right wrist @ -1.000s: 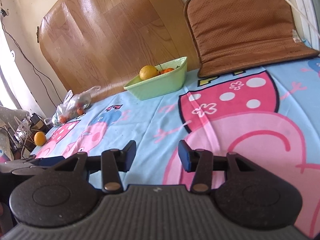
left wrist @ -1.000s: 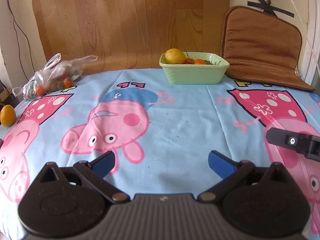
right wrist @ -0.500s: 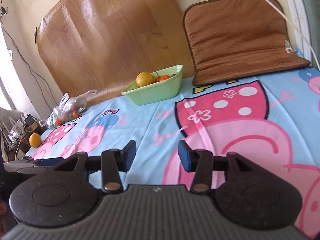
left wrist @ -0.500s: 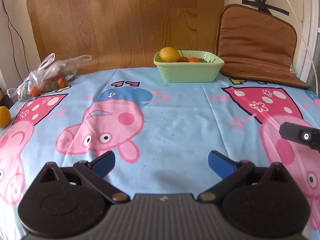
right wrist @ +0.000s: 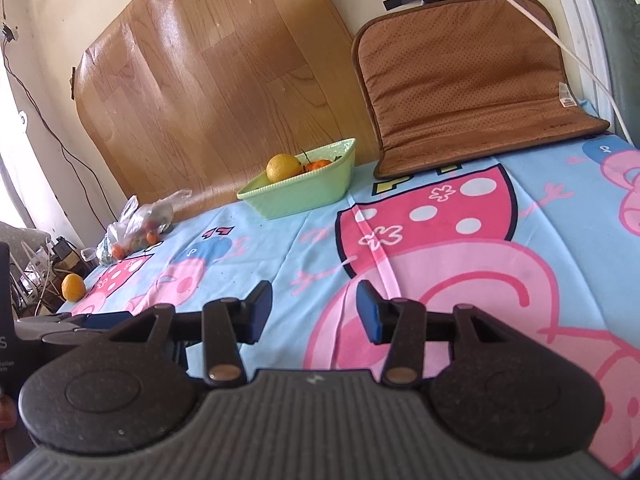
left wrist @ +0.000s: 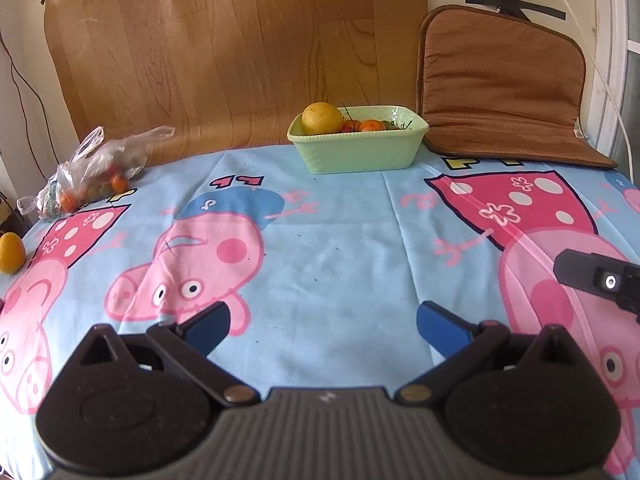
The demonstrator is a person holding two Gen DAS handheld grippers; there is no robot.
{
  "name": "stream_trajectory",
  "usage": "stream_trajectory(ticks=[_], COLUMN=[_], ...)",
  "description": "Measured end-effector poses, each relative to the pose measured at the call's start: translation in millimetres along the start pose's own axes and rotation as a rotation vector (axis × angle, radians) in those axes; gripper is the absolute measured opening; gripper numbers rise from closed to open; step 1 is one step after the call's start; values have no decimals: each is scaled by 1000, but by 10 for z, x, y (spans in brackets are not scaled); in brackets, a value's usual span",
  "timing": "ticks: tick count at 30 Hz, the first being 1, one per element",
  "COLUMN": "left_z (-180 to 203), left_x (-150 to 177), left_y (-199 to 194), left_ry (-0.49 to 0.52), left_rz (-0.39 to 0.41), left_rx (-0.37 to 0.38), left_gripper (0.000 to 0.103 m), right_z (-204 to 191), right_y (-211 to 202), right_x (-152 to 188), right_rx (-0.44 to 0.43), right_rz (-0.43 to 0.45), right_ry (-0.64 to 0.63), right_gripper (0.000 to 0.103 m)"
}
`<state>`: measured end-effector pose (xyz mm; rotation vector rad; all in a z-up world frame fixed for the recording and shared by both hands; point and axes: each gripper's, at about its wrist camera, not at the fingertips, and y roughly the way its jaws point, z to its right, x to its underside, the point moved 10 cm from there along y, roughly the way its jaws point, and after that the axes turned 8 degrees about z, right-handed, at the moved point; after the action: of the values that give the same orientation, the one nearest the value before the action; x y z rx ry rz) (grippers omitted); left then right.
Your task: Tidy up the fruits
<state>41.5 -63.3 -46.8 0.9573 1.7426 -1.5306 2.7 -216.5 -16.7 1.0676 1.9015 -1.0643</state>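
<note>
Compared with a second earlier, the left wrist view has slid sideways: the pale green rectangular ceramic dish (left wrist: 357, 145) now sits nearer the middle of the far edge, and more of the wood-grain panel (left wrist: 240, 48) behind it shows. In the right wrist view the dish (right wrist: 304, 192) and the brown padded cushion (right wrist: 472, 92) have dropped lower in the picture, with more wall above them. Nothing on the surface itself has changed place.

The left hand-held gripper (left wrist: 322, 326) has its blue-tipped jaws spread wide apart, with nothing between them, over the light blue cartoon-pig printed cloth (left wrist: 328, 264); whether it touches the cloth cannot be told. The right hand-held gripper (right wrist: 314, 310) has its jaws partly apart, a narrower gap, also empty, above the cloth's large pink figure.

The fruits lie in three places. In the dish at the far edge are a large round yellow citrus fruit (left wrist: 322, 118) and small orange mandarins (left wrist: 370, 125) beside it. A clear crumpled plastic bag of small orange fruits (left wrist: 94, 174) rests near the far left corner, well apart from the dish. A single loose yellow-orange fruit (left wrist: 11, 253) sits at the left edge, near the bag but not touching it.
</note>
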Motion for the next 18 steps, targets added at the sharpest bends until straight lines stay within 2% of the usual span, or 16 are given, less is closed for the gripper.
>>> stream_trajectory(ticks=[18], left_z=[225], left_x=[17], left_y=[96], left_ry=[44], left_rz=[-23], left_rx=[4], left_gripper=[103], right_z=[132], right_y=[-18], right_x=[100], right_rx=[2], right_rz=[-5], right_ry=[36], right_gripper=[49])
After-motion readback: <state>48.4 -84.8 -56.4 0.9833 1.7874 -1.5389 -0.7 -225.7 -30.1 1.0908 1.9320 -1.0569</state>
